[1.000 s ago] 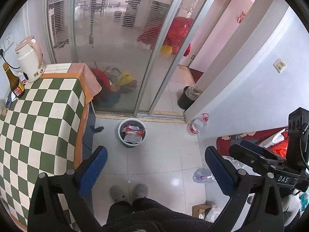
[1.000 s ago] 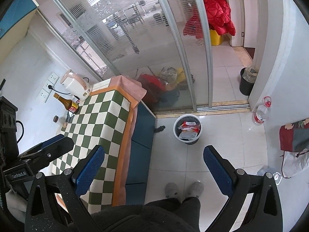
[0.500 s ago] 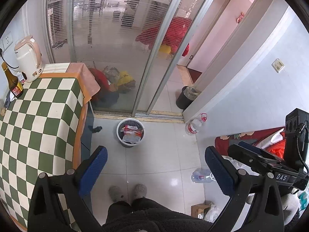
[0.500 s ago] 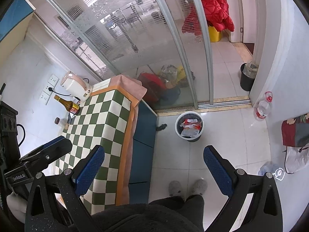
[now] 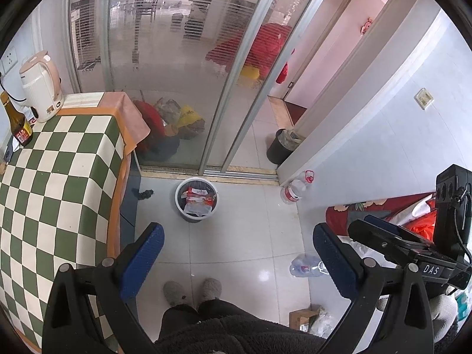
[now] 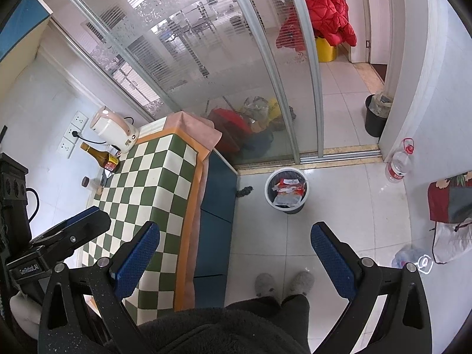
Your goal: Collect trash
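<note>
Left gripper (image 5: 236, 261) hangs wide open above the tiled floor (image 5: 250, 236), empty; the white bin (image 5: 196, 200) with red wrappers stands ahead, a crushed bottle (image 5: 305, 266) lying right.

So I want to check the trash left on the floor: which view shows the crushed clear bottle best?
The left wrist view: the crushed bottle lies whole on the tiles. In the right wrist view it sits distorted at the frame edge.

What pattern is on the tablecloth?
Green-and-cream checks on the tablecloth with an orange border, clearest in the left wrist view.
</note>
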A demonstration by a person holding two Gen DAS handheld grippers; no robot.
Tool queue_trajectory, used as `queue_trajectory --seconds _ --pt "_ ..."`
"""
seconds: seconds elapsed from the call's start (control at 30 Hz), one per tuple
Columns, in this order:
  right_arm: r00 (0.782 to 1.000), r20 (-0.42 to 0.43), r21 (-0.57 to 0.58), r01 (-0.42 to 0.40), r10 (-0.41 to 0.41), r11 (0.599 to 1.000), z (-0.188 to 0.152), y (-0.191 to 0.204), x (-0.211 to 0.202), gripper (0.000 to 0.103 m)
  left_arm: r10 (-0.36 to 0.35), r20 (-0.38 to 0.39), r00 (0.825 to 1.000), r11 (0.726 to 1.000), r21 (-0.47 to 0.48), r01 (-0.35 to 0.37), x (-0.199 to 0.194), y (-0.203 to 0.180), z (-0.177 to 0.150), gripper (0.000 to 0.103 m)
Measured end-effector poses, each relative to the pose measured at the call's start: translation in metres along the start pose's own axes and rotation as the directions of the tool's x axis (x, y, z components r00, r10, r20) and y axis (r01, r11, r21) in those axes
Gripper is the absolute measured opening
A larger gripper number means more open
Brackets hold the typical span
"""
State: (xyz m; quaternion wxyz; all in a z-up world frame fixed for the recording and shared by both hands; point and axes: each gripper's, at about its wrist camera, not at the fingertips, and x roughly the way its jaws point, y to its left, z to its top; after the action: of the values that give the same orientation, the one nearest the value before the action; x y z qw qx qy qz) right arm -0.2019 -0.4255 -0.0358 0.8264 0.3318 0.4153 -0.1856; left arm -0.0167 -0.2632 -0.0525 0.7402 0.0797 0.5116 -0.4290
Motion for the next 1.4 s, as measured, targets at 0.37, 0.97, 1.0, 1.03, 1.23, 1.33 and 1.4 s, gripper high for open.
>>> queue_trajectory --seconds 0.37,0.97,1.0,1.03,1.23,1.33,1.4 --pt "1.0 -0.014 -0.003 -0.012 0.012 1.0 0.0 -0.008 0.003 0.103 -0.002 -0.007 1.0 1.0 -0.011 0.002 0.003 -0.001 0.0 0.103" --pt "0.999 -0.032 -0.004 -0.023 0.023 1.0 0.004 -0.015 0.007 0.103 -0.016 -0.021 1.0 1.0 -0.024 0.015 0.008 -0.002 0.001 0.103" --pt "0.999 -0.034 -0.005 -0.023 0.023 1.0 0.006 -0.016 0.007 0.103 -0.016 -0.021 1.0 1.0 -0.024 0.016 0.008 -0.003 0.001 0.103" --pt "0.999 -0.034 -0.005 -0.022 0.022 1.0 0.005 -0.016 0.007 0.103 -0.015 -0.021 1.0 1.0 -0.023 0.015 0.008 -0.003 0.001 0.103" --pt "0.999 -0.034 -0.007 -0.024 0.024 1.0 0.006 -0.016 0.007 0.103 -0.014 -0.019 1.0 1.0 -0.026 0.014 0.008 -0.004 0.003 0.103" --pt "0.999 -0.034 -0.007 -0.025 0.024 1.0 0.007 -0.017 0.006 0.103 -0.014 -0.02 1.0 1.0 -0.026 0.014 0.008 -0.004 0.003 0.103" --pt "0.999 -0.034 -0.006 -0.026 0.025 1.0 0.006 -0.017 0.007 0.103 -0.014 -0.02 1.0 1.0 -0.025 0.013 0.009 -0.004 0.003 0.103"
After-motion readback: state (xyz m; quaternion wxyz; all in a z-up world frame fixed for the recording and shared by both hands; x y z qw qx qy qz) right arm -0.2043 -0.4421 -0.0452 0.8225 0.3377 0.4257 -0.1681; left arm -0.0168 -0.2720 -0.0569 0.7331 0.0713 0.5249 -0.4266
